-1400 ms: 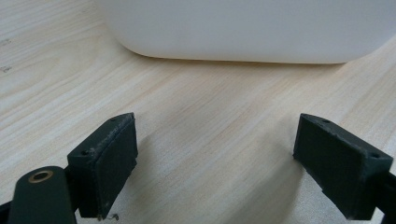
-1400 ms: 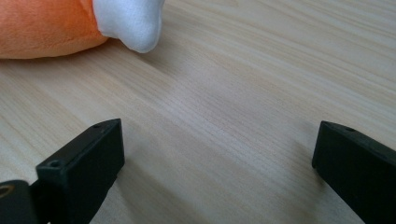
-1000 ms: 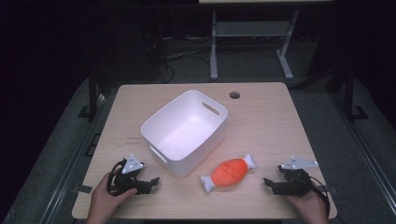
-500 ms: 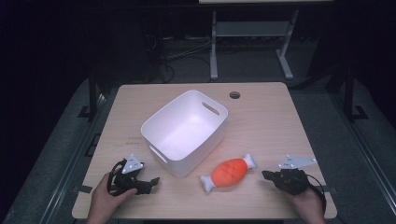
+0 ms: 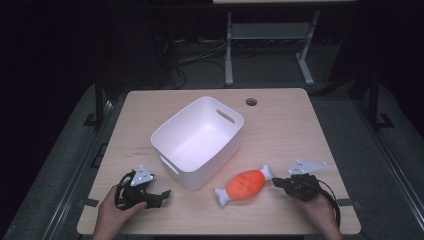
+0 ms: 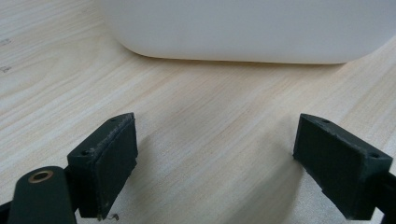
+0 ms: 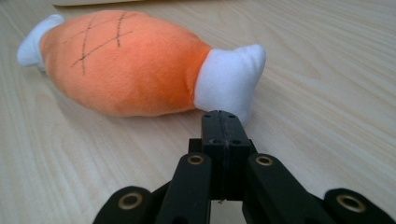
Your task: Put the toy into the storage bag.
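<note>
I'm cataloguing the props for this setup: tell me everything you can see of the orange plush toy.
The orange plush toy looks like a soft, fuzzy fabric piece shaped like meat on a bone: a plump orange body with dark crosshatch lines stitched on top and a white knob at each end. It lies flat on the wooden table, slanted, just beside the near corner of the white bin. The right gripper, its jaws closed together, sits at the toy's white end nearest it; whether it touches cannot be told.
</note>
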`<move>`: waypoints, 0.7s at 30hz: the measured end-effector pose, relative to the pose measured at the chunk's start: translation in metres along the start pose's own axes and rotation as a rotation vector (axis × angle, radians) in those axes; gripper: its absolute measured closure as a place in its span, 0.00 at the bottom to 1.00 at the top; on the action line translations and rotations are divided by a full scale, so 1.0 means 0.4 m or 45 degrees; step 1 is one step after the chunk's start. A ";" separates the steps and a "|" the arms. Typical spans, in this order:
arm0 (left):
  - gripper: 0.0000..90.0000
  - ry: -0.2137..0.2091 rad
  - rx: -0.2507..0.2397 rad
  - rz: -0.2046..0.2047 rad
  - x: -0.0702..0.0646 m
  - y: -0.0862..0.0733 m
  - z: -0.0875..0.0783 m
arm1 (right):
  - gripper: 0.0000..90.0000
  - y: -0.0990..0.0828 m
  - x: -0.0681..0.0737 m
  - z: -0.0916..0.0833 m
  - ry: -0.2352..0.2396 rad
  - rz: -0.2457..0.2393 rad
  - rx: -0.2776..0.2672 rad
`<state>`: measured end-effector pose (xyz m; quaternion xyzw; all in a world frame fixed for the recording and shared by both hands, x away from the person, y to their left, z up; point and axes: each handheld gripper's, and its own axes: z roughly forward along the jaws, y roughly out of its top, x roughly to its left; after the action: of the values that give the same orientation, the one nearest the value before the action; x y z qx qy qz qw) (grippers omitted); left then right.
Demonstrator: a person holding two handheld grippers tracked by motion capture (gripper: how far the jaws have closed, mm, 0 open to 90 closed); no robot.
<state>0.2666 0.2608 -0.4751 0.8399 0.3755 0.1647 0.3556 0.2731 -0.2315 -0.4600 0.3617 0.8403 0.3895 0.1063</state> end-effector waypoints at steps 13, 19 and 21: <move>0.14 0.000 0.000 0.000 0.000 0.000 0.000 | 1.00 0.041 -0.022 0.043 -0.013 -0.016 0.006; 0.14 0.000 0.000 -0.001 0.000 0.000 0.000 | 1.00 0.056 -0.026 0.067 -0.007 -0.030 0.011; 0.14 0.000 0.000 0.000 0.000 0.000 0.000 | 1.00 0.061 -0.027 0.073 -0.005 -0.032 0.018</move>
<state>0.2666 0.2608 -0.4751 0.8398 0.3756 0.1647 0.3557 0.3071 -0.2115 -0.4628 0.3526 0.8474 0.3813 0.1103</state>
